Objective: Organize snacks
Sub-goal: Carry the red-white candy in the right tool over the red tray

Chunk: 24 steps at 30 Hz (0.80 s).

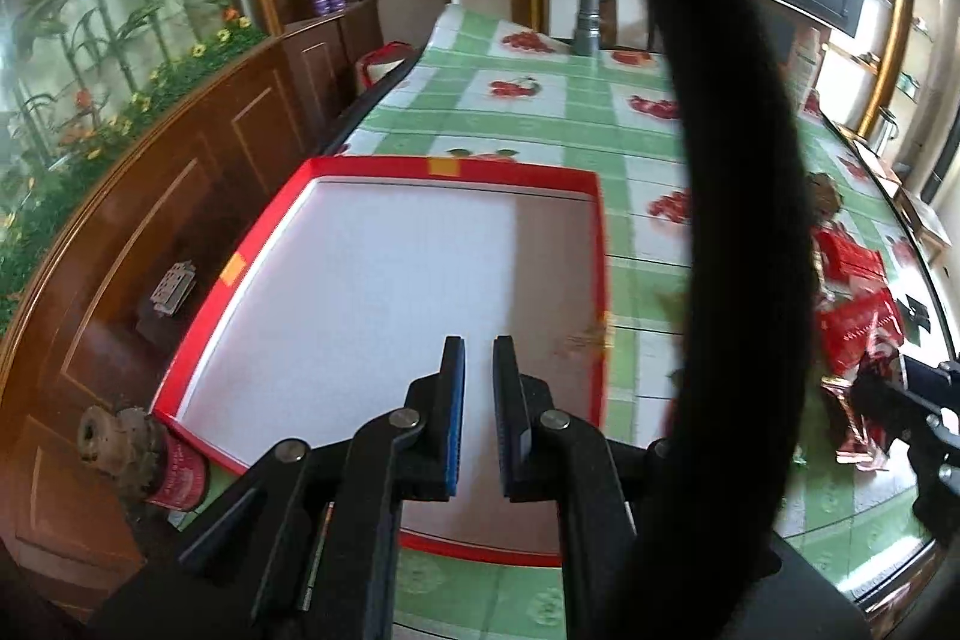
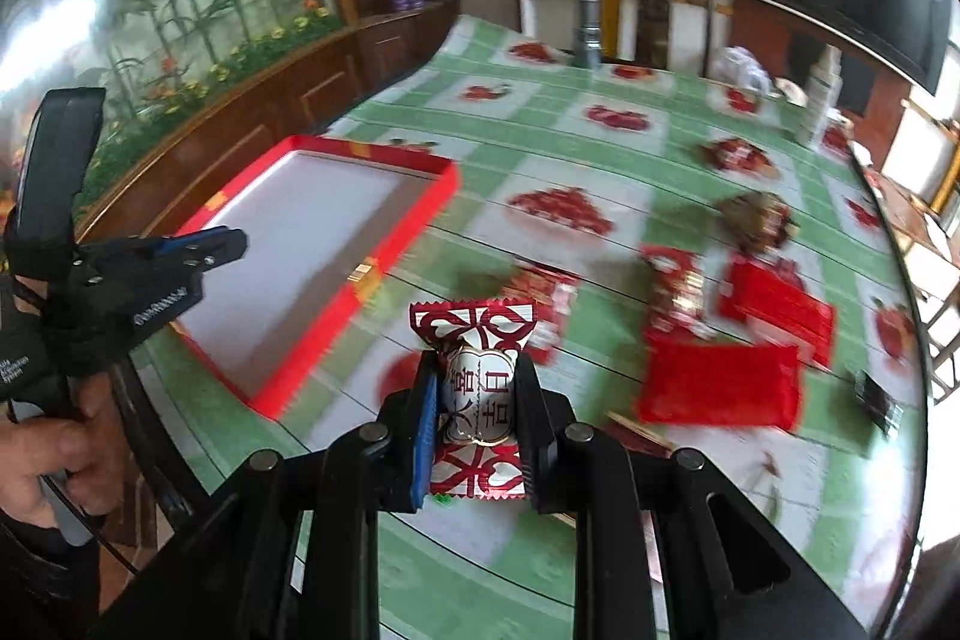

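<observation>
The right gripper is clamped on a wrapped candy, its fingers pressing the wrapper's sides with the twisted ends sticking out beyond and behind the tips. The wrapper is white and silver with a dark red pattern, and its middle bears Chinese characters, partly hidden by the pads. Ahead and to the left of these fingers lies a shallow red box with a white floor, resting on a green checked tablecloth printed with red fruit. To the right of the fingertips several red snack packets lie scattered and blurred on the cloth; their print cannot be read. Further off stands a grey metal flask near the table's far edge.

The left gripper hangs over the box, its fingers nearly closed with only a narrow gap and nothing between them. A thick black cable arcs across the view just right of these fingers, hiding part of the table. Below and left of the fingers, a brownish knob-like thing with a red label sits at the box's near corner. A hand grips the left gripper's handle, which carries small white lettering too blurred to read.
</observation>
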{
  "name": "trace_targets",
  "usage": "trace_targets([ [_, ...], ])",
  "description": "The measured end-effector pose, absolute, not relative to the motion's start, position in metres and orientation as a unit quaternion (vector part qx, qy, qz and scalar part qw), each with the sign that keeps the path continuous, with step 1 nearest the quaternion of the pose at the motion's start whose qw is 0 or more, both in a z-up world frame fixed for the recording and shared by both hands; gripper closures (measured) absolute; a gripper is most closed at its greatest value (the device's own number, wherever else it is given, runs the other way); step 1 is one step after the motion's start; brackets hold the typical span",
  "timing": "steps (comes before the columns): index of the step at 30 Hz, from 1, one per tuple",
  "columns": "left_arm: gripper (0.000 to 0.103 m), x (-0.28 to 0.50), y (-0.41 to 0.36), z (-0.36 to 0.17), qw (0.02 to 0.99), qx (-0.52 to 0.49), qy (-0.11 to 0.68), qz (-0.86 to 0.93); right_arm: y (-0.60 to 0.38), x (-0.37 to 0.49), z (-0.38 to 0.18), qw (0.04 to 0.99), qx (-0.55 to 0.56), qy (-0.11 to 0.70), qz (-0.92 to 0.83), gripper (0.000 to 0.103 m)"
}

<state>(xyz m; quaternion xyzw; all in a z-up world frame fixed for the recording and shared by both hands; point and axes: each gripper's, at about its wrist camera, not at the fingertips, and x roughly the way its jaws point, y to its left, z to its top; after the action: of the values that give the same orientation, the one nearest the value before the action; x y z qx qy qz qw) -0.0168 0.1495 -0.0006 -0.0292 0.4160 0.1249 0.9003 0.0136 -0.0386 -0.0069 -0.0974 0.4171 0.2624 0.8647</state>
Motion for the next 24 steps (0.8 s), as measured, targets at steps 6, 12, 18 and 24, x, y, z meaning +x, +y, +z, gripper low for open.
trace_targets([
  [6, 0.093, -0.015, 0.176, -0.008, 0.894, -0.041, 0.422, 0.142, 0.009, 0.024, -0.014, 0.851, -0.107, 0.42, 0.296, 0.082],
  [12, 0.093, -0.012, 0.198, -0.019, 0.887, -0.051, 0.432, 0.152, 0.05, 0.037, -0.021, 0.837, -0.111, 0.428, 0.323, 0.082],
  [18, 0.093, -0.007, 0.218, -0.029, 0.881, -0.063, 0.441, 0.157, 0.082, 0.045, -0.028, 0.826, -0.116, 0.435, 0.339, 0.082],
  [24, 0.093, 0.001, 0.228, -0.041, 0.875, -0.068, 0.452, 0.158, 0.102, 0.055, -0.043, 0.816, -0.125, 0.448, 0.345, 0.082],
])
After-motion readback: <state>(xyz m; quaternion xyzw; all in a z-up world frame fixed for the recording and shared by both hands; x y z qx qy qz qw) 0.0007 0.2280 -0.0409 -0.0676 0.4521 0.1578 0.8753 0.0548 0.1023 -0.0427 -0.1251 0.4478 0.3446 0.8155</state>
